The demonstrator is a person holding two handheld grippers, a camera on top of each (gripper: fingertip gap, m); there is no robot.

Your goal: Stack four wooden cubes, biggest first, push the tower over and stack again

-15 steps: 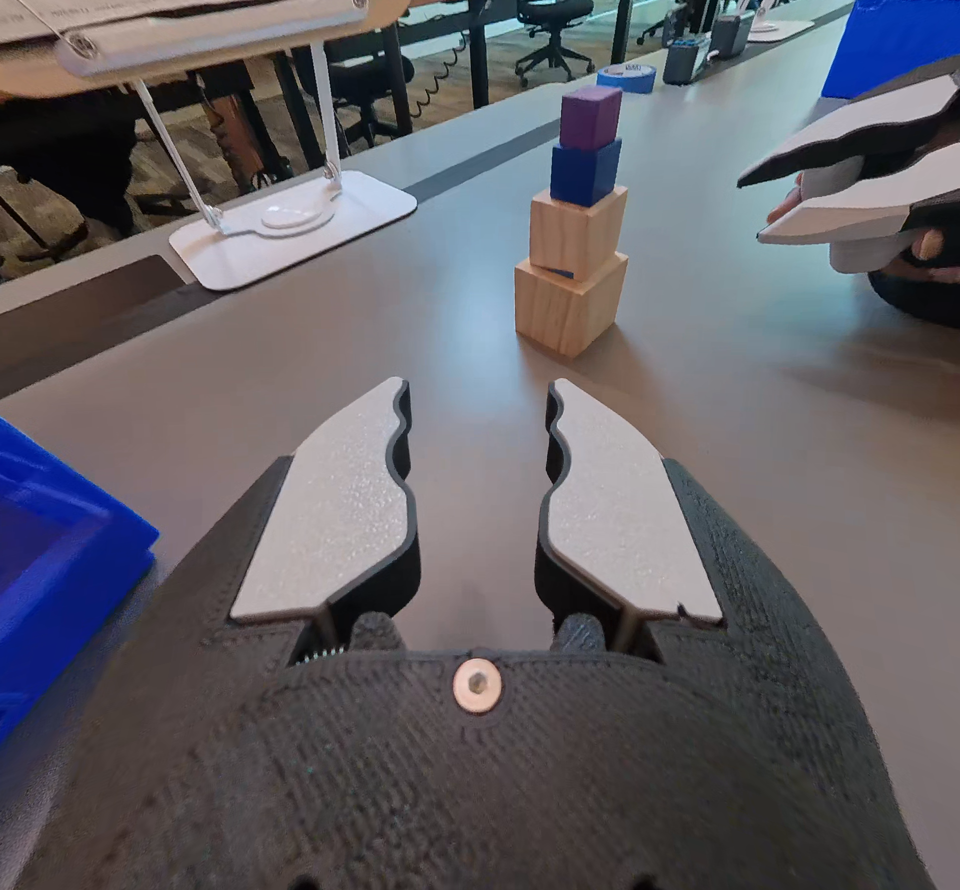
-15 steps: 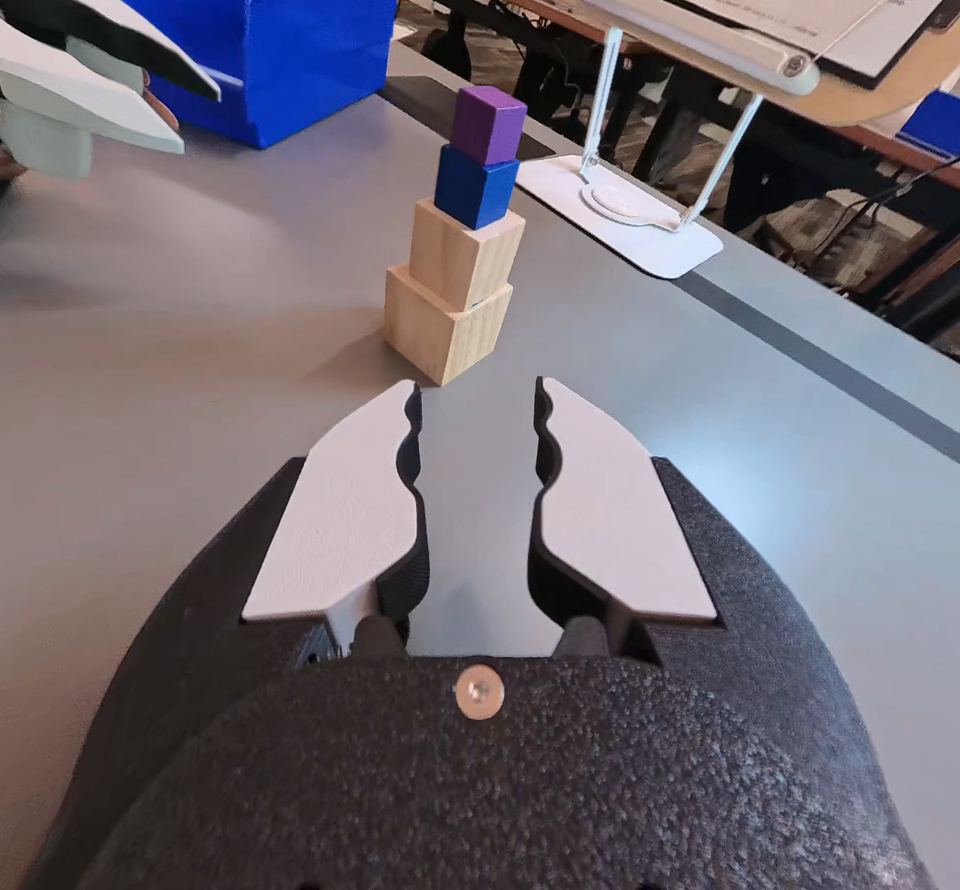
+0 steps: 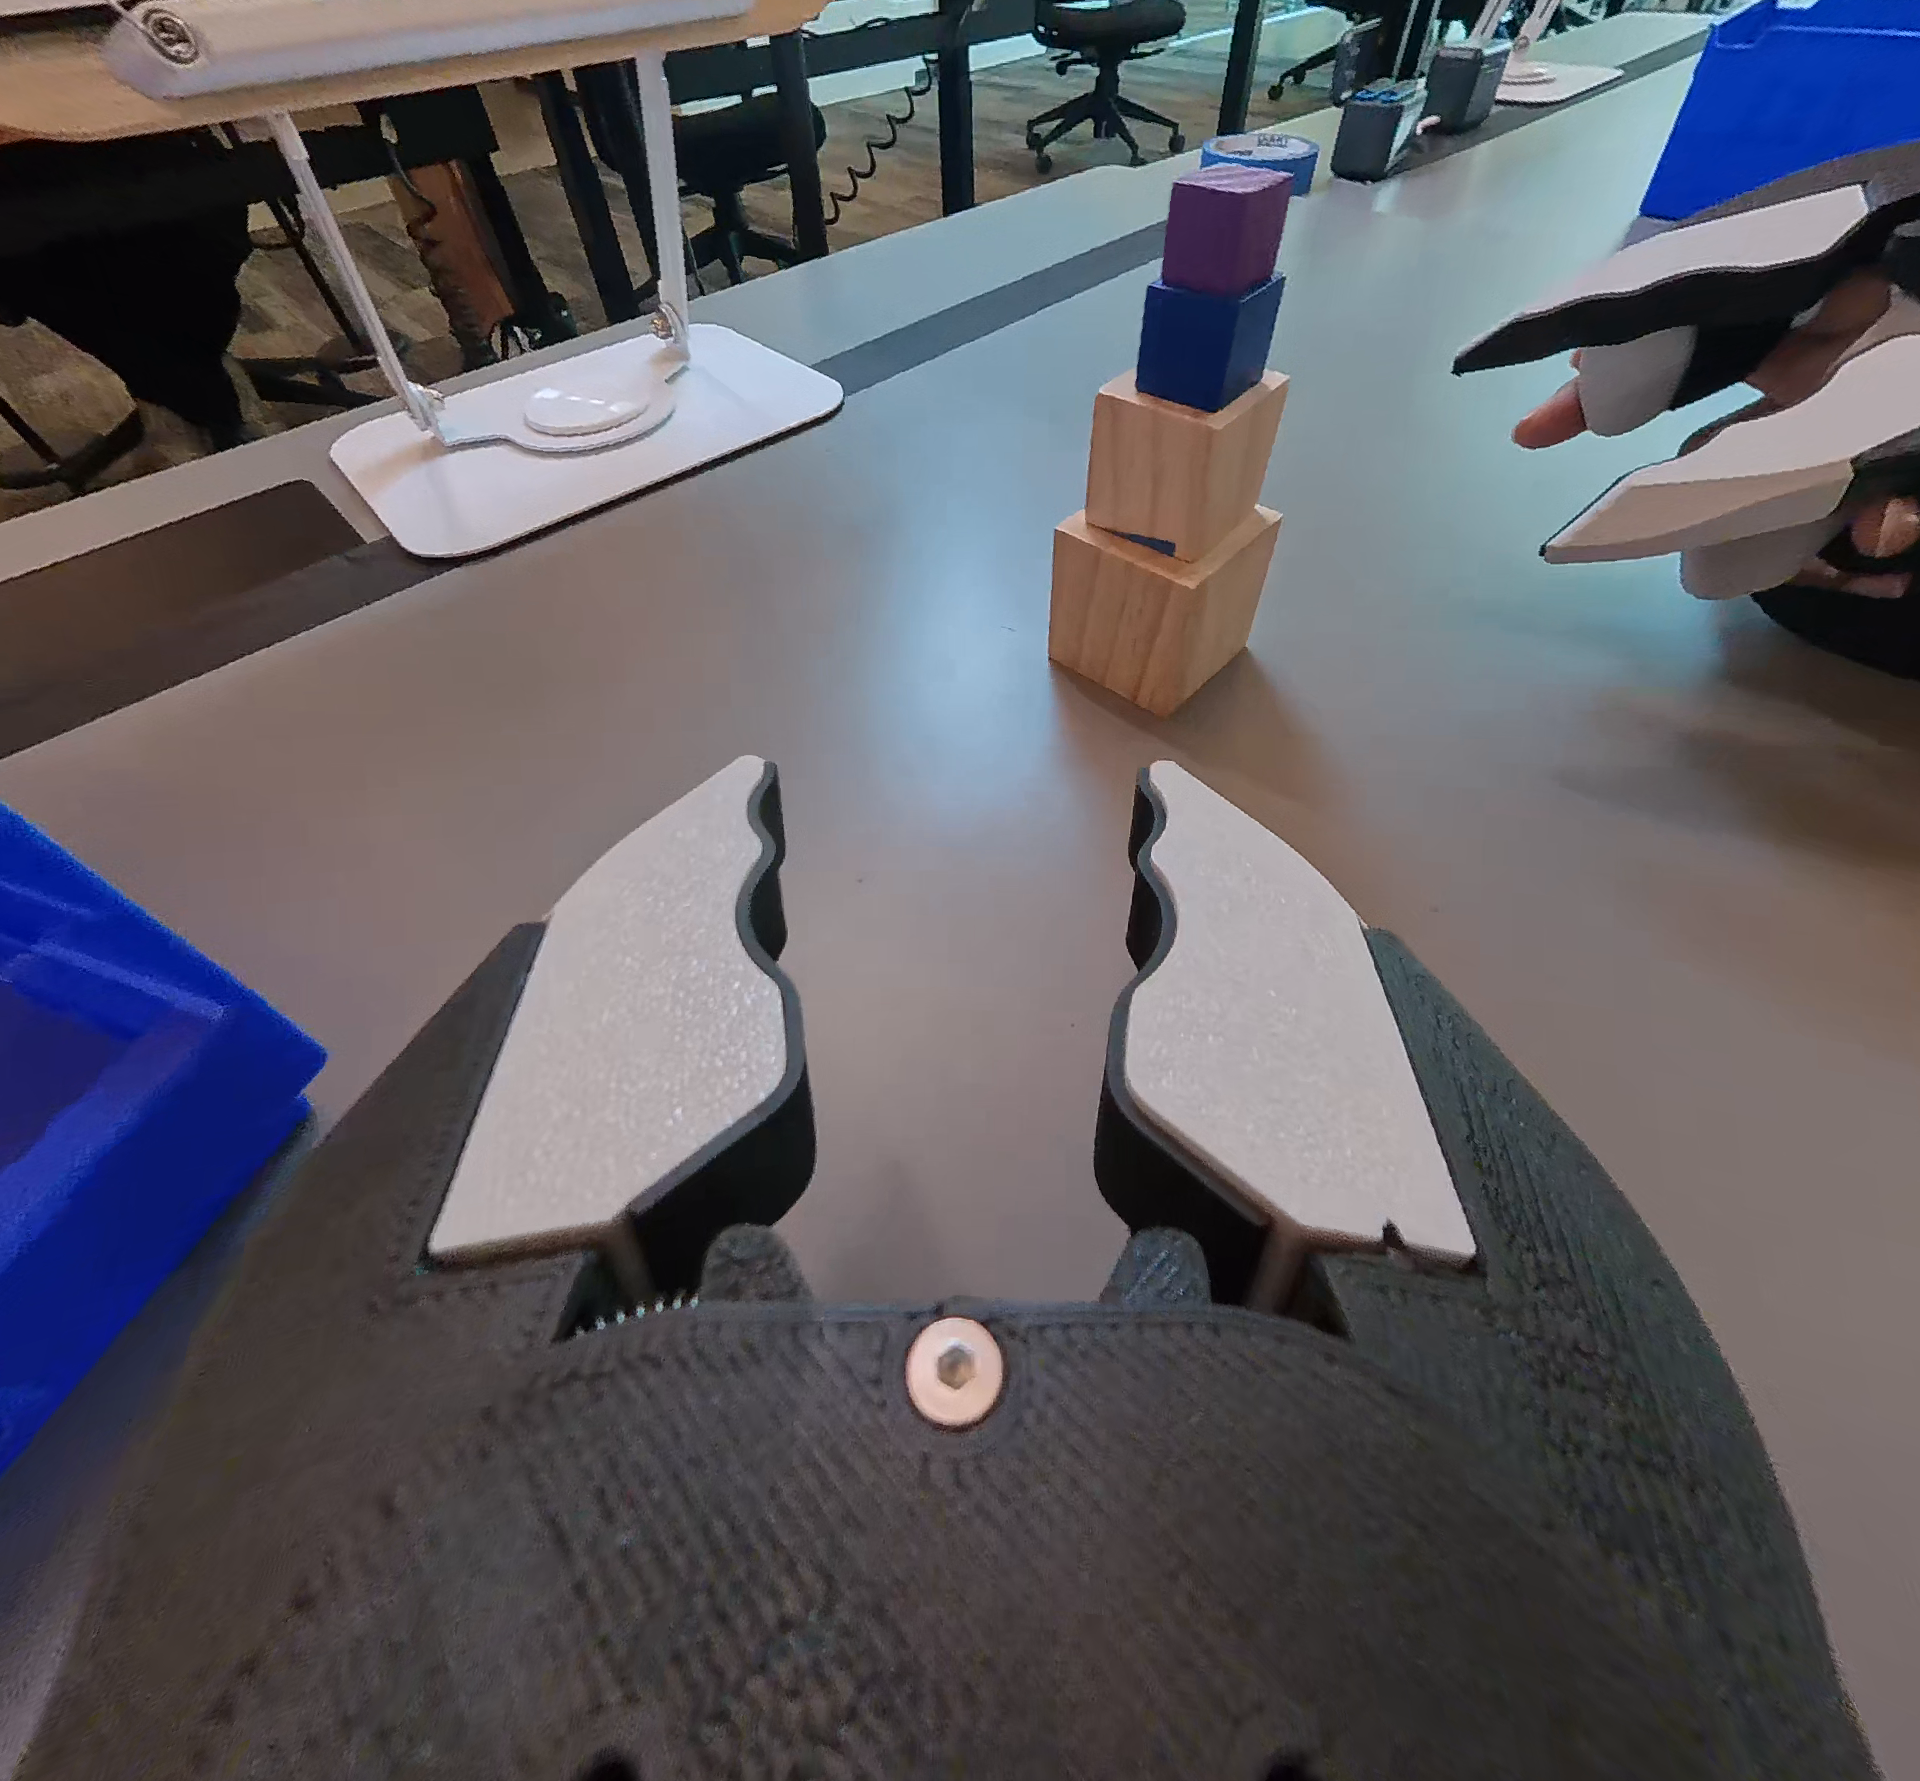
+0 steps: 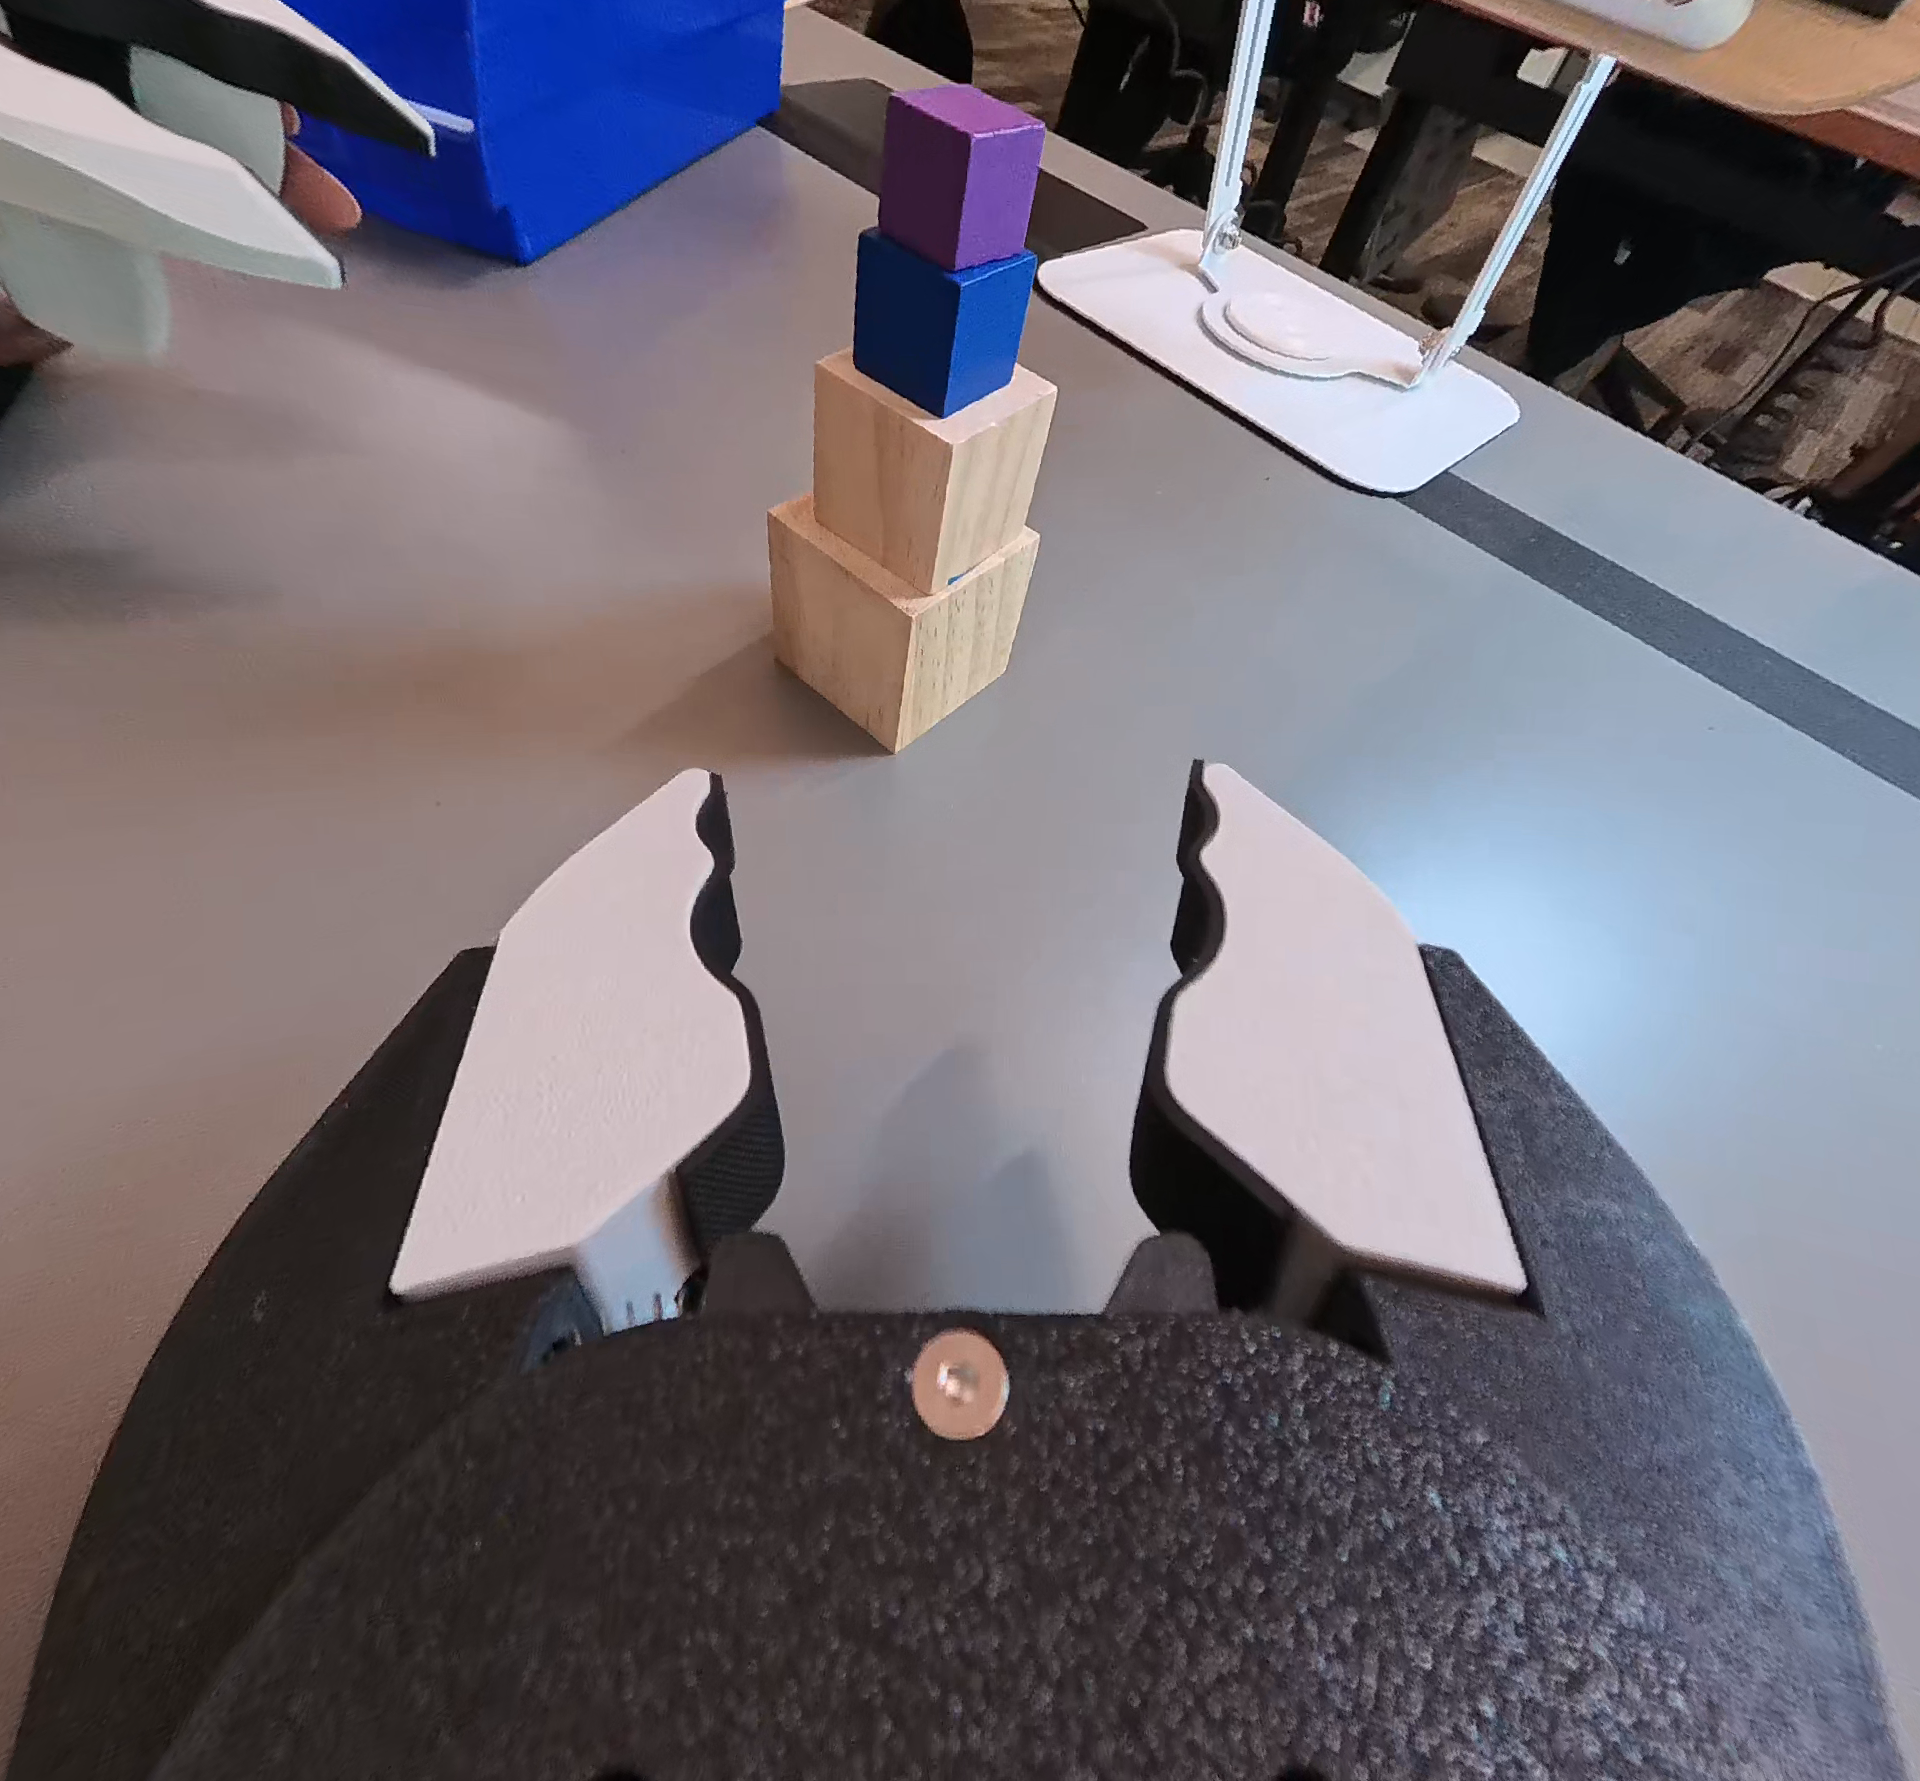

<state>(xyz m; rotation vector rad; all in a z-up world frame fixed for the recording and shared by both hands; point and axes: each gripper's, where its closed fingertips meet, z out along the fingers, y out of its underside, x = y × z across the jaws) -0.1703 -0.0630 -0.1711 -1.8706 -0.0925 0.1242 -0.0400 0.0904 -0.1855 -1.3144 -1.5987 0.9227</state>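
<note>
Tower: four wooden cubes stacked upright on the grey table (image 4: 312, 796), standing free, touched by neither gripper.
Base cube: large natural-wood cube (image 4: 899, 635), resting on the table, one corner turned toward the right wrist camera.
Second cube: smaller natural-wood cube (image 4: 925, 479), set on the base cube and turned slightly against it; a sliver of blue shows at the seam between the two.
Third cube: dark blue cube (image 4: 940, 323), seated on the second cube.
Top cube: purple cube (image 4: 961, 173), smallest of the four, crowning the stack.
Left gripper (image 3: 956, 786): fingers spread wide, only bare table between the pads; the tower stands ahead of it and to its right, well apart from the fingertips.
Right gripper (image 4: 956, 786): fingers spread wide, grasp bare; the tower stands just ahead, slightly left of the gap, apart from the tips.
Hands: a person's fingers show behind each gripper where it appears in the other's view.
Blue bin, near: blue plastic bin (image 4: 623, 38), behind the tower in the right wrist view, near the left gripper.
Blue bin, far: second blue bin (image 3: 1808, 100), behind the right gripper.
Document stand: white stand (image 3: 582, 432) with two thin legs, holding a printed sheet, on the table beyond the tower.
Tape: roll of blue tape (image 3: 1262, 152), farther along the table.
Background: desks and black office chairs.
</note>
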